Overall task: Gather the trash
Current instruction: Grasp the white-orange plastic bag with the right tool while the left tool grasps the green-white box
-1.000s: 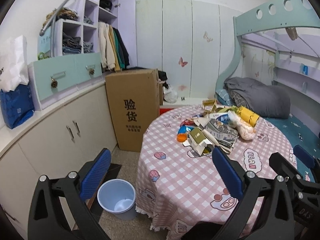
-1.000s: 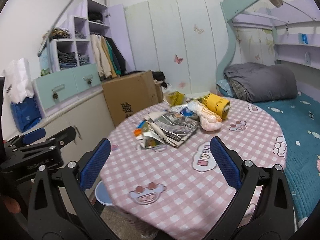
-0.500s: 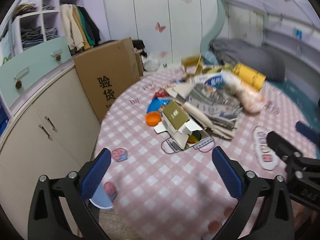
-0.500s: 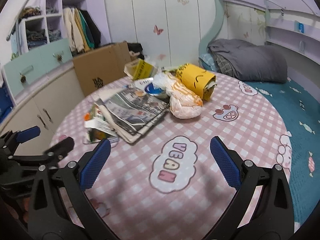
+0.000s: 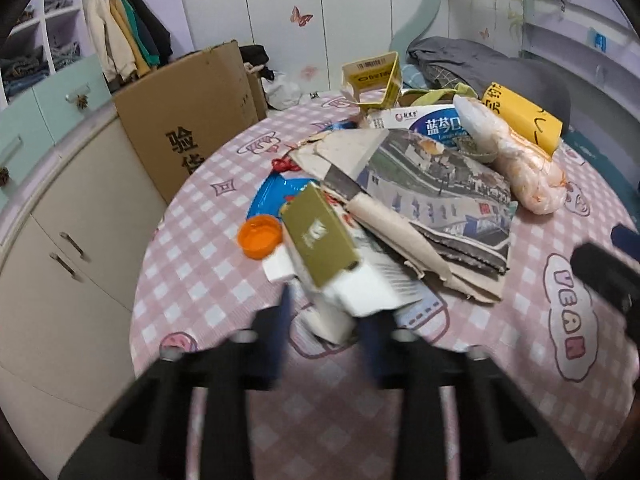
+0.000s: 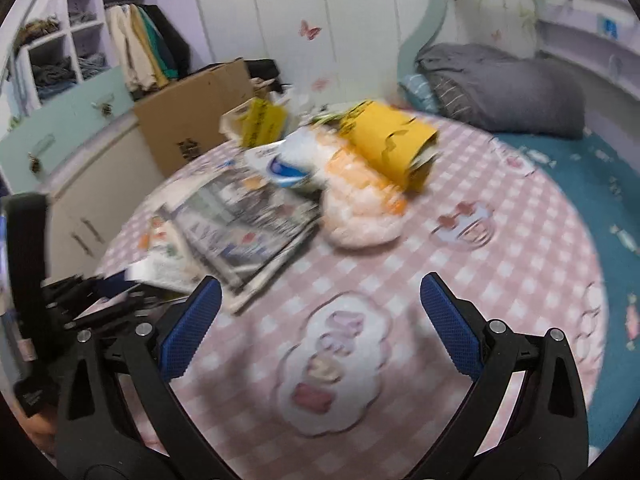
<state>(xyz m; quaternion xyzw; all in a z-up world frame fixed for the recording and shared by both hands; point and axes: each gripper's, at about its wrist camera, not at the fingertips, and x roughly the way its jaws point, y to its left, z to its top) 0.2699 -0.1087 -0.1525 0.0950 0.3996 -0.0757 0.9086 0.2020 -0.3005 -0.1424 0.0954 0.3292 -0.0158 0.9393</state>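
Trash is heaped on the round table with a pink checked cloth (image 5: pixel 192 280): a white carton with a gold lid (image 5: pixel 320 248), an orange cap (image 5: pixel 258 236), a folded newspaper (image 5: pixel 440 184), a crumpled plastic bag (image 5: pixel 524 164) and a yellow paper roll (image 5: pixel 520 116). My left gripper (image 5: pixel 326 332) is blurred, its jaws closing around the near white end of the carton; a gap still shows on the left side. My right gripper (image 6: pixel 320 328) hangs open over bare cloth, short of the newspaper (image 6: pixel 244 224) and the bag (image 6: pixel 360 212).
A tall cardboard box (image 5: pixel 188 112) stands behind the table beside cream cabinets (image 5: pixel 72 248). A bed with a grey duvet (image 6: pixel 500 88) borders the table on the right. A torn yellow carton (image 5: pixel 372 76) and a blue-and-white box (image 5: pixel 432 124) sit at the far end of the heap.
Both grippers came forward and down over the table toward the heap. The left jaws went from wide open to narrow around the white carton's end. The right jaws stayed open.
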